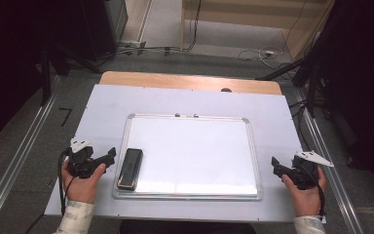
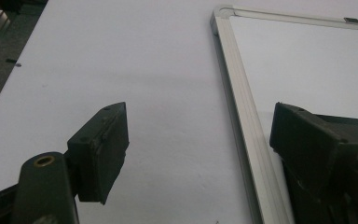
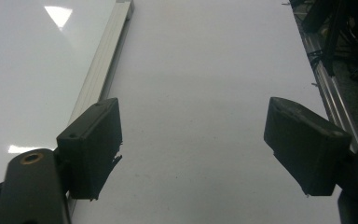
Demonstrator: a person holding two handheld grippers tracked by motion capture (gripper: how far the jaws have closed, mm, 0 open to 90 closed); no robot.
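Left gripper [image 1: 108, 158] sits just off the whiteboard's [image 1: 190, 146] left frame, jaws spread with nothing between them, pointing toward the black eraser [image 1: 130, 168]. That eraser lies flat on the board's lower-left corner, close along the frame. In the left gripper view the aluminium frame [image 2: 242, 116] runs up between the 2 jaws, and the eraser's dark end [image 2: 349, 135] shows behind the right-hand jaw. Right gripper [image 1: 278, 166] rests off the board's right edge, jaws equally spread and empty, well apart from the eraser.

Risks, as I judge them: the eraser looks to be the thing the left gripper is reaching for, and the raised frame lies in the way. A low approach could catch a jaw on that rim and shove the whole board across the white sheet [image 1: 102, 105]. The eraser's width looks close to the present gap, so an off-centre closing may pinch 1 corner and spin it. The glossy surface would let it skid away from a glancing touch.
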